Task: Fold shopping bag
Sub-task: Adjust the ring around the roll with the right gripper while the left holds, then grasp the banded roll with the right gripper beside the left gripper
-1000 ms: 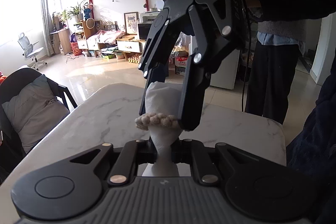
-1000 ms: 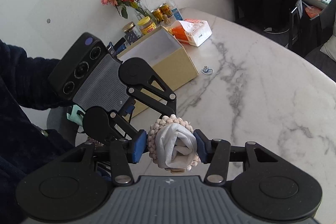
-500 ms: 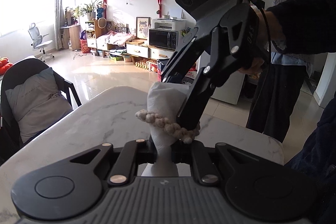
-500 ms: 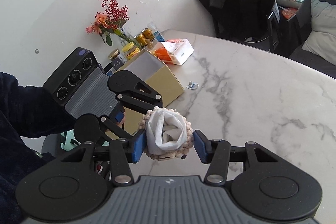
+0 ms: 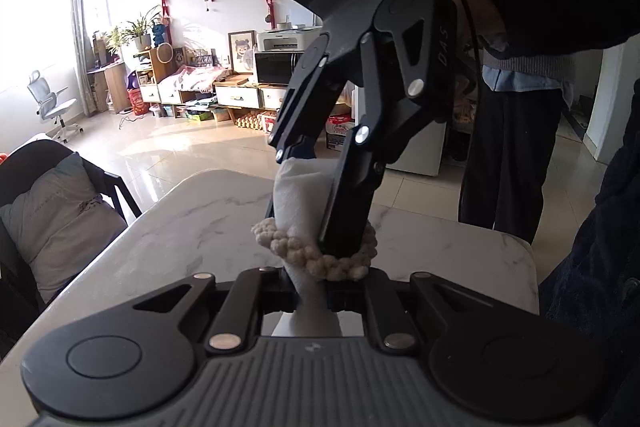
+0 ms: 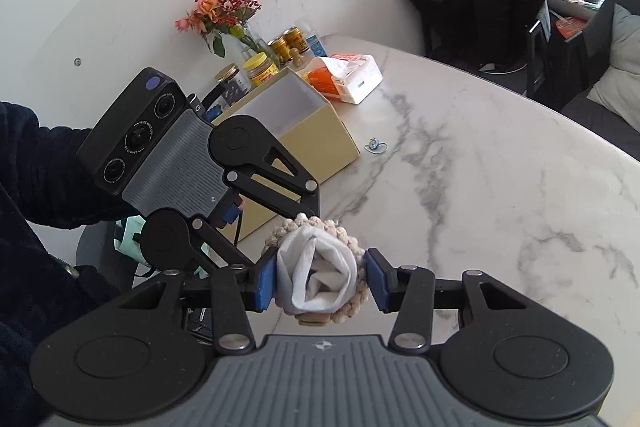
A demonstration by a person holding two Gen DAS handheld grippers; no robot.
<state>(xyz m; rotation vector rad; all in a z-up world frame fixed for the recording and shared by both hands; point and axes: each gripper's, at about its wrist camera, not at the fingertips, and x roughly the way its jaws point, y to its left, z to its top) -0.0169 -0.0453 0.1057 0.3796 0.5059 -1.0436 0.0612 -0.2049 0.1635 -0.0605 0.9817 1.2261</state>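
The shopping bag (image 5: 298, 199) is a white cloth rolled into a tight upright bundle, held in the air above the marble table (image 5: 200, 223). A cream knitted band (image 5: 316, 253) rings its middle. My left gripper (image 5: 310, 297) is shut on the bundle's lower end. My right gripper (image 6: 320, 279) comes down from above with its blue pads (image 6: 266, 281) on either side of the roll (image 6: 320, 277); the left pad touches it and a small gap shows at the right pad. The band (image 6: 352, 301) lies around the roll inside the right fingers.
On the table stand a yellow box (image 6: 296, 131), a tissue pack (image 6: 344, 77), jars and a vase of flowers (image 6: 218, 7) by the wall. A small blue clip (image 6: 375, 146) lies on the marble. A chair with a grey cushion (image 5: 52, 215) stands left. A person (image 5: 516, 107) stands beyond the table.
The right gripper has tilted and shifted over the bundle. The knitted band has slid lower and slanted, and now wraps around the right gripper's finger. The left gripper keeps its hold.
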